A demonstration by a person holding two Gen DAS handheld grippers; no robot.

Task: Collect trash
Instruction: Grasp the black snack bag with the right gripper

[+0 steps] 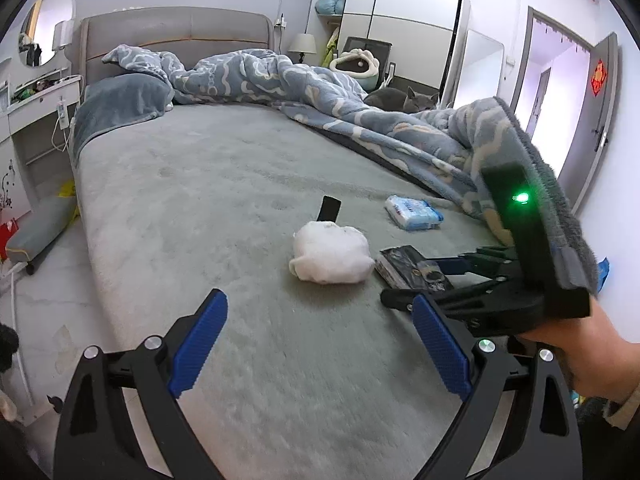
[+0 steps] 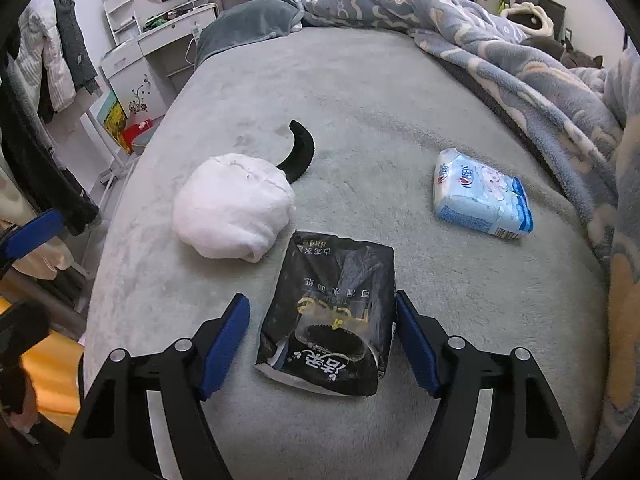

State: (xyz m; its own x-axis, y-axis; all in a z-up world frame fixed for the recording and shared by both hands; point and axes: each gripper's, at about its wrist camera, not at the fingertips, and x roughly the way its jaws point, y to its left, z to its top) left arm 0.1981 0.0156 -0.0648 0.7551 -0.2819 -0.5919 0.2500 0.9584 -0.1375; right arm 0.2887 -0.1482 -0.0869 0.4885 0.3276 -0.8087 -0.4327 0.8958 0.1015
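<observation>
A black tissue pack (image 2: 332, 316) lies on the grey bed, between the open fingers of my right gripper (image 2: 322, 344); whether the pads touch it I cannot tell. It also shows in the left wrist view (image 1: 404, 266). A white crumpled wad (image 2: 234, 208) (image 1: 330, 252) lies to its left. A black curved piece (image 2: 300, 150) (image 1: 330, 209) lies just behind the wad. A light blue tissue pack (image 2: 480, 196) (image 1: 414, 212) lies further right. My left gripper (image 1: 320, 340) is open and empty, above the near part of the bed. The right gripper (image 1: 416, 280) shows at the right of the left wrist view.
A blue patterned blanket (image 1: 340, 96) is bunched along the right and back of the bed (image 1: 200, 200). A grey cat (image 1: 404, 100) lies beside it. A white dresser (image 2: 148, 52) and hanging clothes (image 2: 48, 72) stand left of the bed. A door (image 1: 596, 120) is at the right.
</observation>
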